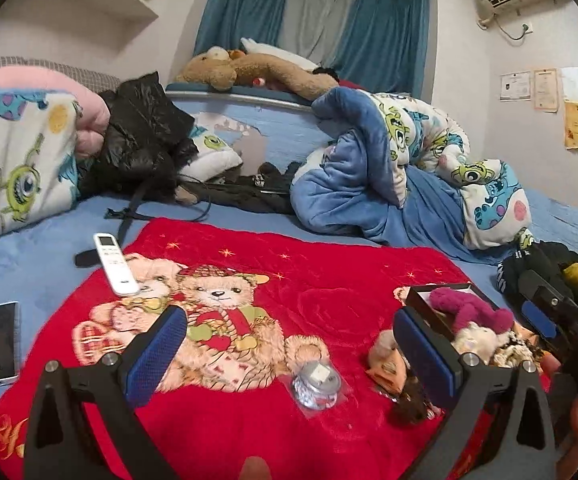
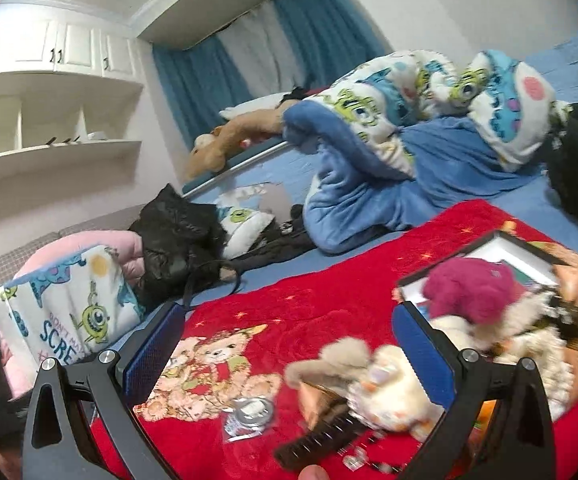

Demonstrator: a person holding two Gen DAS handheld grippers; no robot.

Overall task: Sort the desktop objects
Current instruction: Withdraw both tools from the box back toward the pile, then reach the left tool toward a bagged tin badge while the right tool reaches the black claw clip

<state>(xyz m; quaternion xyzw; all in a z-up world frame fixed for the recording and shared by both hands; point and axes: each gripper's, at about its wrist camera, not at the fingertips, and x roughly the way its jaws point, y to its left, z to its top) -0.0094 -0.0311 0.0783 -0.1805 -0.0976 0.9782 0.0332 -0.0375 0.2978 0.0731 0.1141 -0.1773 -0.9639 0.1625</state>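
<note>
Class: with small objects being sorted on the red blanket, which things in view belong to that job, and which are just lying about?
Belongs to the job:
- black box
- magenta plush
- packaged silver disc
- white remote
- phone
- left tongs
- right tongs

Just lying about:
- monster-print quilt
- black jacket
- brown plush dog

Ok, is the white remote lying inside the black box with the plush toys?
No, the white remote lies on the red blanket's far-left edge, well apart from the black box.
</note>
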